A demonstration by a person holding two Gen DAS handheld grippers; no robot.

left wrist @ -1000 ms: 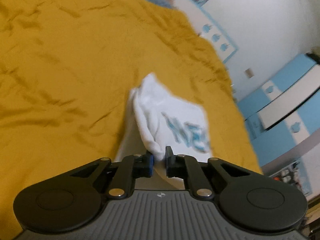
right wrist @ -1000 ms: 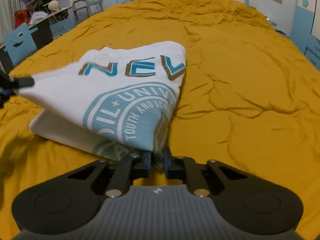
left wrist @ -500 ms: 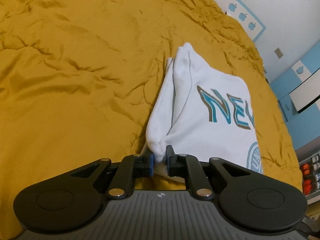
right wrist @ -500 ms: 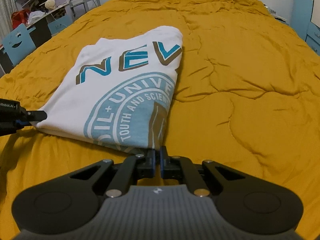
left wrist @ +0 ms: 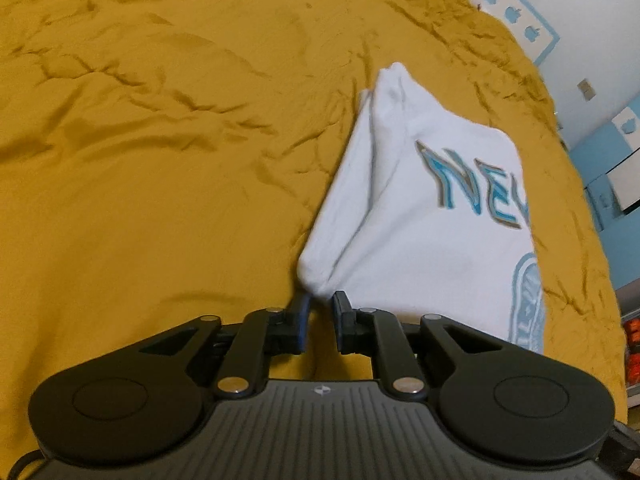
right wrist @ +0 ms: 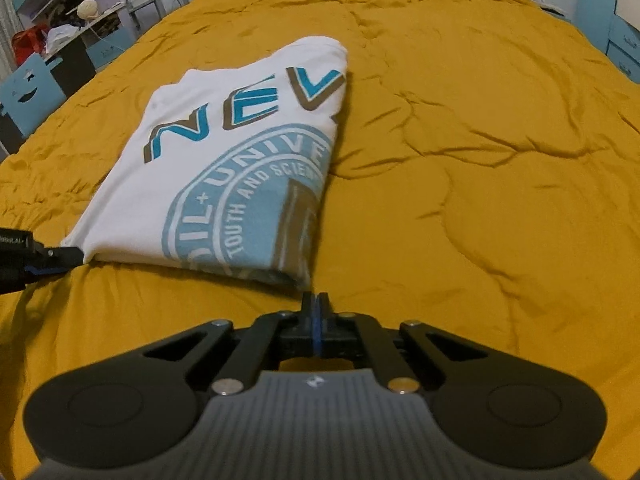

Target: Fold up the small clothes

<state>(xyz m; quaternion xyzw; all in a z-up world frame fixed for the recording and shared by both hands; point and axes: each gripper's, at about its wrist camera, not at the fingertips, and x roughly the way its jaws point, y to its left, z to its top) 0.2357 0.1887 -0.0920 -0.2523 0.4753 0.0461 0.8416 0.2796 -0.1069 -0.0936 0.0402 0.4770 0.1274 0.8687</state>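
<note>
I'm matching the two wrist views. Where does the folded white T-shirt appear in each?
Left wrist: white T-shirt right of centre, its near corner at the left gripper.
Right wrist: T-shirt left of centre.
Shared landmark: the blue NEV lettering.

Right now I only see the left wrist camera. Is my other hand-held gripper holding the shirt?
Observer: No. The right hand-held gripper is shut on nothing. The white shirt has its near corner just ahead of the tips.
Operator: Is the shirt lying down on that side?
Observer: Yes, its folded edge rests on the yellow bedspread.
Operator: What's the round blue picture? I only see a bit.
Observer: It's a big blue seal with white letters curving around it, under the letters NEV.
</note>
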